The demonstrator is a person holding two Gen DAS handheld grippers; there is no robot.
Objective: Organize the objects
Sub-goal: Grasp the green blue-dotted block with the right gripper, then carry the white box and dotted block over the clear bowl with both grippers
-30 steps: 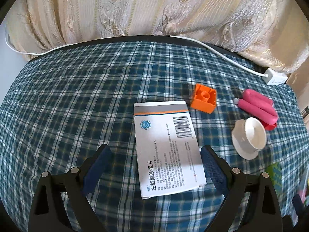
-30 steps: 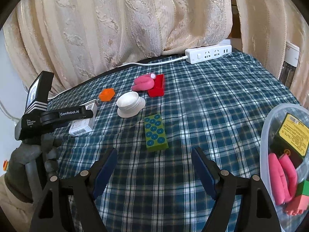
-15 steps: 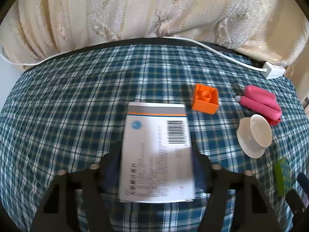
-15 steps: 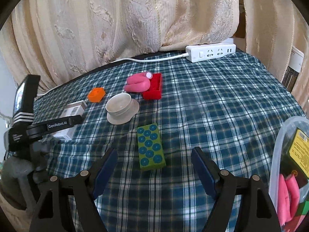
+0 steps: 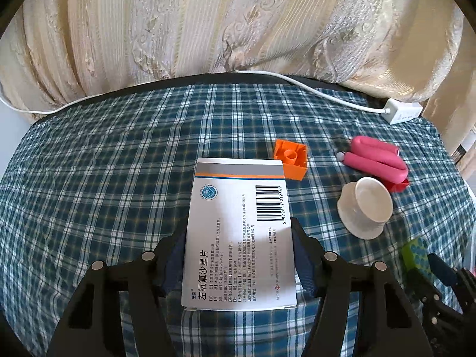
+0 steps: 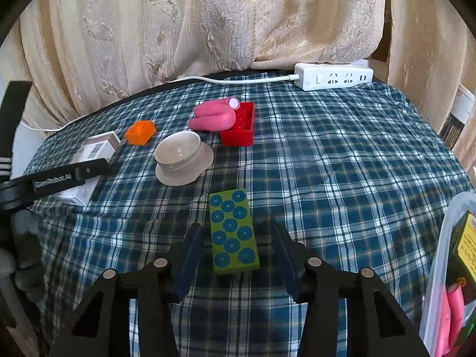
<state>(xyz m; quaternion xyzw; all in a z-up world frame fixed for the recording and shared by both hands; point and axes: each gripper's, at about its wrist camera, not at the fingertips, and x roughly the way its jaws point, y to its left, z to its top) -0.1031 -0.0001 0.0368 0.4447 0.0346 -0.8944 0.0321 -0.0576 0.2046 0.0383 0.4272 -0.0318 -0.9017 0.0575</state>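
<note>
The left gripper (image 5: 239,255) clamps a white medicine box (image 5: 238,232) by its long sides, apparently just clear of the checked tablecloth (image 5: 119,178) towards the left edge. The right gripper (image 6: 235,248) has just been closing on the green studded block (image 6: 233,230), which lies mid-cloth with its long axis running away between the jaws; a narrow gap seems to remain on each side. A clear plastic bin (image 6: 440,255) at the right edge lies nearer the right hand

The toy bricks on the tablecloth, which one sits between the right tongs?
The green brick with blue studs, lying flat between the right tongs; the orange brick and red brick lie farther back.
</note>
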